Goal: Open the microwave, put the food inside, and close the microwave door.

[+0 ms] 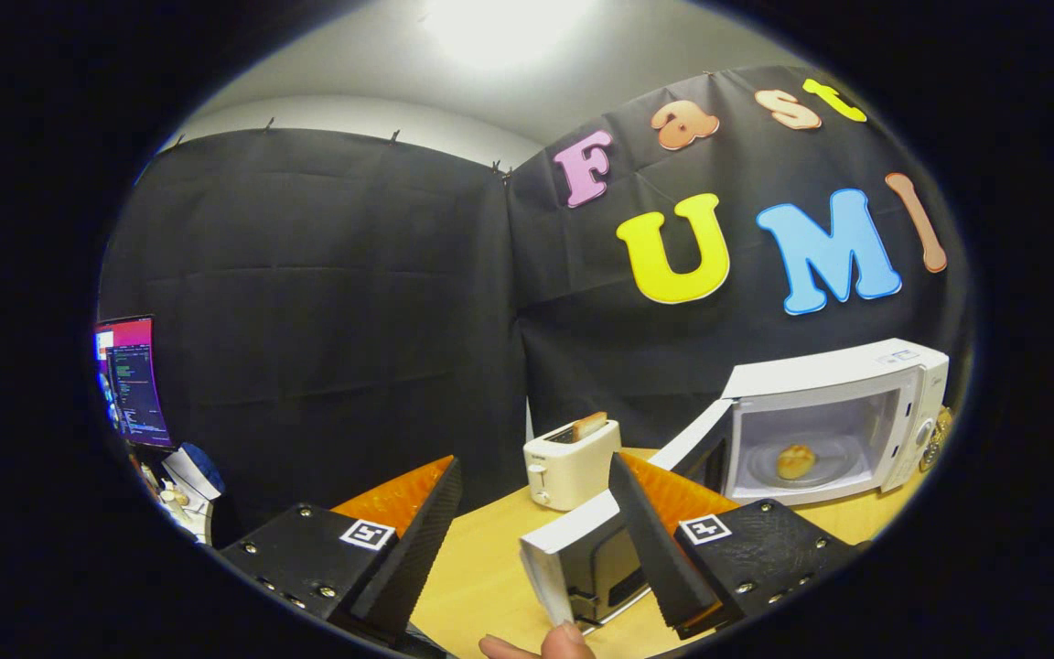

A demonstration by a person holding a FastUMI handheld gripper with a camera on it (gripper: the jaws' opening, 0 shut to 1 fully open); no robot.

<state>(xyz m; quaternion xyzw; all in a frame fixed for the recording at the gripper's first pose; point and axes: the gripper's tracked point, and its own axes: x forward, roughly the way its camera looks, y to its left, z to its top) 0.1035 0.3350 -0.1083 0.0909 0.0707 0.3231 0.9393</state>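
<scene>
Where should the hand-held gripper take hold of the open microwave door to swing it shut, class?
On the door's free outer edge, coming from its outside face. It stands swung wide off the microwave, bread roll already inside, and that edge lies between the open fingers of the hand-held gripper, farthest from the hinge, so a push there probably turns it easiest.

My gripper [527, 513] has its two fingers spread apart, holding nothing. The free edge of the white microwave door [573, 563] sits between them, close against my right finger; I cannot tell if they touch. The door hangs wide open. Beyond the right finger the microwave [843, 416] stands on the wooden table [481, 567], a bread roll [795, 460] on its plate inside. Left of the microwave stands a white toaster [571, 462] holding toast. A fingertip [568, 641] shows below the door.
</scene>
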